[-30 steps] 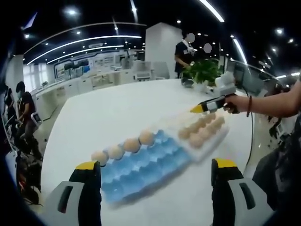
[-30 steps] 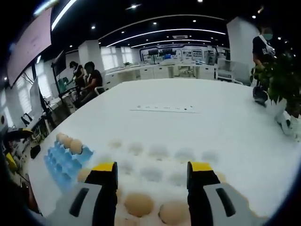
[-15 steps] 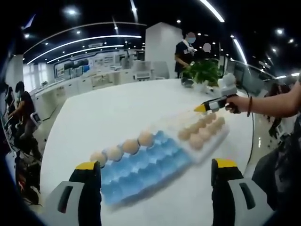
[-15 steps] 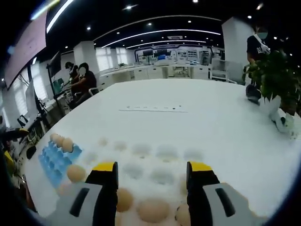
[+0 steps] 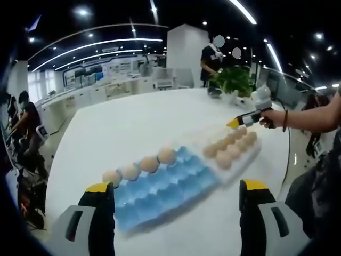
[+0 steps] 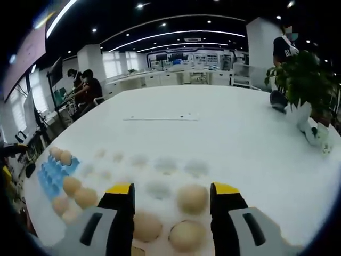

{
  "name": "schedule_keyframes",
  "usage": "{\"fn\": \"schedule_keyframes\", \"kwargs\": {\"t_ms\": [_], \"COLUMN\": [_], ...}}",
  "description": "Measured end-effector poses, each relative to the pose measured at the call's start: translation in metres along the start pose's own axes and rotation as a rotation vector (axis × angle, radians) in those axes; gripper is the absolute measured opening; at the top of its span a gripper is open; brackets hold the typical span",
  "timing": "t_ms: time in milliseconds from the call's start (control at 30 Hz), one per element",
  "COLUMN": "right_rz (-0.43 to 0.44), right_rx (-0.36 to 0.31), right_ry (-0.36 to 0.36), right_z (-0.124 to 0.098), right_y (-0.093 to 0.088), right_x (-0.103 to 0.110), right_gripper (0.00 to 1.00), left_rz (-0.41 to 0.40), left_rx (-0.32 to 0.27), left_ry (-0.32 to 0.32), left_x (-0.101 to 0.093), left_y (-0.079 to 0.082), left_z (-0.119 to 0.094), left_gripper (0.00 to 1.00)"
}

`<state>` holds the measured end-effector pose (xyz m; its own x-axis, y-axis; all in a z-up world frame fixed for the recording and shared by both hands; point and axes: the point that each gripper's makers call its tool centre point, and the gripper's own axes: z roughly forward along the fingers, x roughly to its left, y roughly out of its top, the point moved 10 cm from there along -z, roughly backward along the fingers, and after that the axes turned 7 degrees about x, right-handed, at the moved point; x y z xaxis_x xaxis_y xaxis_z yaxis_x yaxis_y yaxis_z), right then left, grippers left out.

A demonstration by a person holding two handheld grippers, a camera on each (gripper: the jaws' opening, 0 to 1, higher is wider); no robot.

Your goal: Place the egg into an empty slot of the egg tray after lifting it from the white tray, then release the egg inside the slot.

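Now the right gripper (image 6: 173, 196) (jaws apart) hovers over the white tray's (image 6: 160, 170) eggs (image 6: 192, 198).

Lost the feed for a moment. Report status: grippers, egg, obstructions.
Left gripper open, empty, over blue tray. Right gripper open above white tray, egg between its jaws, not gripped. Nothing in the way.

This is a big open office. A long white table (image 6: 224, 133) fills the room's middle. Rows of white desks (image 6: 176, 79) stand far back, and people sit at computers (image 6: 85, 88) by the side. Bright light strips (image 6: 176, 33) curve across the dark ceiling. A green potted plant (image 6: 303, 80) sits on the table.
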<state>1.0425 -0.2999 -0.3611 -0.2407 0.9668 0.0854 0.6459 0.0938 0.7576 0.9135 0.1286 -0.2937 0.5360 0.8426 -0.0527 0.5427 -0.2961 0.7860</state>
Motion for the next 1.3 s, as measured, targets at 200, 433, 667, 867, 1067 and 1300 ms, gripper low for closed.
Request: {"fn": "schedule_keyframes", "kwargs": {"t_ms": [200, 433, 667, 867, 1067, 1300], "right_rz": [0.006, -0.013, -0.025, -0.063, -0.048, -0.056], "right_rx": [0.002, 0.008, 0.003, -0.026, -0.087, -0.082], "right_ry": [-0.012, -0.029, -0.046, -0.077, -0.102, -0.110], "right_z": [0.004, 0.010, 0.012, 0.017, 0.017, 0.017], "right_y": [-0.002, -0.004, -0.009, -0.013, -0.019, -0.017], "right_x": [-0.007, -0.009, -0.012, -0.010, -0.009, -0.009], "right_gripper": [0.53, 0.41, 0.34, 0.32, 0.32, 0.30], "left_rz": [-0.008, -0.018, -0.028, -0.031, -0.039, -0.050], "left_rx": [-0.010, -0.014, -0.026, -0.033, -0.031, -0.028], "left_ry": [0.001, 0.011, 0.014, 0.018, 0.022, 0.034], "left_x": [-0.002, 0.000, 0.003, 0.005, 0.007, 0.009], "left_y": [0.003, 0.003, 0.005, 0.007, 0.005, 0.001], "left_z": [0.001, 0.000, -0.001, 0.000, -0.001, -0.002], "left_gripper": [1.00, 1.00, 1.00, 1.00, 1.00, 1.00]}}
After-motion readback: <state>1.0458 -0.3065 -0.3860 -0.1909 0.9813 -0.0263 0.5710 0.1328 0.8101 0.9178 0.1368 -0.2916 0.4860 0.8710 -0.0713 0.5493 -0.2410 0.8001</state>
